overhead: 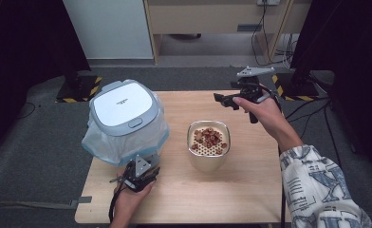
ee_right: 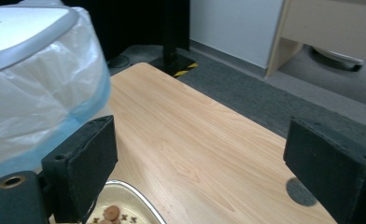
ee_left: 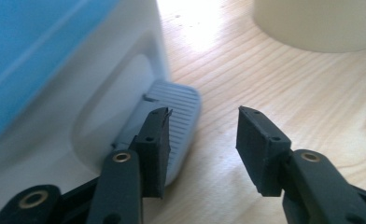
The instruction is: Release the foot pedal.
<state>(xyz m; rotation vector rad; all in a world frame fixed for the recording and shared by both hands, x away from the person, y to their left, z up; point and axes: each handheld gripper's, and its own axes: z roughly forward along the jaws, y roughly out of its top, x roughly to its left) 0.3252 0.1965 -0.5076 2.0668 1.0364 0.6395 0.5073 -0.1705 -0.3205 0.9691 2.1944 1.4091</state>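
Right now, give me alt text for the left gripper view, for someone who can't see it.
Open black tongs hover low over a wooden table, the left jaw right by the grey ribbed pedal at the foot of a white bin with a blue liner. A cream container stands beyond.

Closed pedal bin [overhead: 125,110], blue-lined

Tongs [ee_left: 202,147] parted, ridged grey pedal [ee_left: 177,122] beside left jaw, wooden table [ee_left: 284,84]
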